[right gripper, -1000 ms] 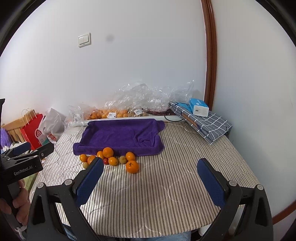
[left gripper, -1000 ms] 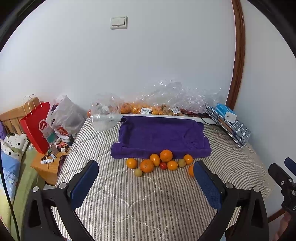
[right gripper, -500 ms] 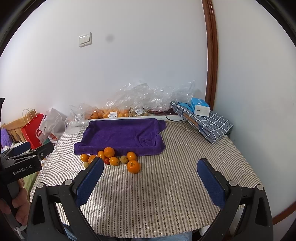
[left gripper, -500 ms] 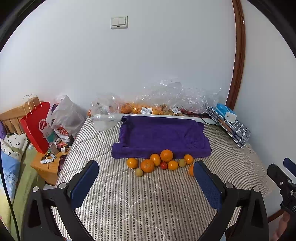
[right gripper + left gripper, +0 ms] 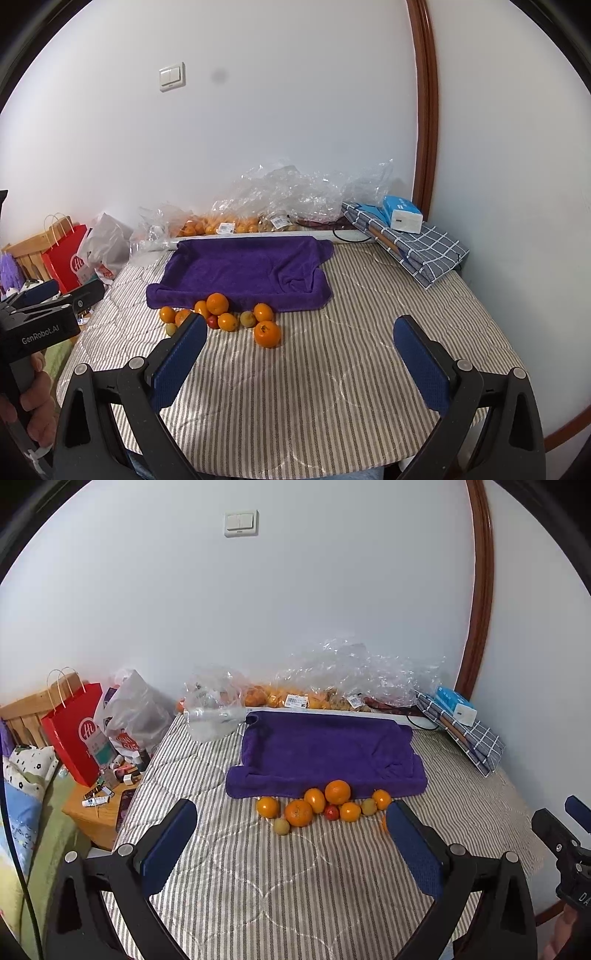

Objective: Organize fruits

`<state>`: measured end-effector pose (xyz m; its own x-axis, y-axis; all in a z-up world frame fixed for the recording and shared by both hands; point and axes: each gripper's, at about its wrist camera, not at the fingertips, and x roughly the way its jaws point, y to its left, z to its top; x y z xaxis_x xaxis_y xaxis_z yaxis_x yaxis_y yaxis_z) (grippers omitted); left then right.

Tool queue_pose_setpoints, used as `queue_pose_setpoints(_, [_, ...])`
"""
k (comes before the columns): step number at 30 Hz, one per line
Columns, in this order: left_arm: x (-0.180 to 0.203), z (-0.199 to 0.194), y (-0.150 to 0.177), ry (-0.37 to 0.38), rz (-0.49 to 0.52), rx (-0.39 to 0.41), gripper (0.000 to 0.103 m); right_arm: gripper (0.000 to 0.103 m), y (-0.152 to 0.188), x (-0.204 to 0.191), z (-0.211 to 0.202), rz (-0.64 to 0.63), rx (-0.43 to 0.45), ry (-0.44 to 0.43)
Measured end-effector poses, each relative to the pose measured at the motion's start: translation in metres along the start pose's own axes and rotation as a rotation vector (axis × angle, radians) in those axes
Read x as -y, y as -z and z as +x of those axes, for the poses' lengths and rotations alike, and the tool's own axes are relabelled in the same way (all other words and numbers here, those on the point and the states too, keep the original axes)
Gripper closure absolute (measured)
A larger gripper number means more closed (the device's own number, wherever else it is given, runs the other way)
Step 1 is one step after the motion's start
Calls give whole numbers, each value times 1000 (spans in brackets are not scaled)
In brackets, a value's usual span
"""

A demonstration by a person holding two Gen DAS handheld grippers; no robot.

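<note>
We see a striped bed (image 5: 332, 387) across the lower frame. On it lie a purple towel (image 5: 240, 269) in the middle, small fruits (image 5: 221, 315) just below it, and a checked cloth (image 5: 424, 254) at right.

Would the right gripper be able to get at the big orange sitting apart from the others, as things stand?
Probably yes: the right gripper is open, the orange lies alone on the striped cover ahead of it, and nothing stands between.

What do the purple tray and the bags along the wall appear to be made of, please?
Purple tray: apparently soft terry-like cloth, matte and fuzzy, with slumped, folded rims. Bags: thin clear plastic film, glossy and crinkled, with fruit showing through.
</note>
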<state>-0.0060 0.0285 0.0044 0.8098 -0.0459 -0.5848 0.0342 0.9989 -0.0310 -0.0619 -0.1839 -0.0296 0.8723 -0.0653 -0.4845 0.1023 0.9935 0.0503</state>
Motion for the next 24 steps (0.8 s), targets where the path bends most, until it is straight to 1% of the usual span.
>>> queue_pose_setpoints(5, [-2, 13, 4, -17, -1, -2, 0, 3, 1, 0, 18, -9, -9, -10])
queue_pose_setpoints(7, [-7, 24, 5, -9, -12, -18, 0, 3, 2, -3, 27, -25, -10, 3])
queue_pose_setpoints(9, [-15, 40, 8, -20, -30, -41, 1, 3, 4, -5, 40, -46, -17, 24])
queue_pose_setpoints(13, [-32, 68, 18, -40, -47, -70, 2, 3, 10, -1, 74, -51, -78, 17])
queue_pose_setpoints(14, [-37, 76, 22, -44, -51, -79, 2, 4, 12, 0, 81, -46, -92, 18])
queue_pose_setpoints(15, [-44, 86, 26, -55, -55, -92, 3, 8, 15, 2, 94, -39, -120, 2])
queue_pose_setpoints(16, [-49, 94, 30, -57, -60, -105, 7, 11, 17, 4, 101, -36, -137, -12])
queue_pose_setpoints(18, [-60, 110, 36, -62, -66, -133, 8, 14, 25, 5, 124, -24, -185, -29])
queue_pose_setpoints(19, [-64, 115, 38, -69, -66, -140, 11, 18, 28, 4, 131, -22, -197, -37])
queue_pose_setpoints(20, [-69, 121, 42, -70, -63, -146, 12, 19, 32, 3, 141, -20, -213, -54])
queue_pose_setpoints(24, [-83, 143, 52, -48, -59, -201, 12, 24, 46, -11, 172, -33, -230, -88])
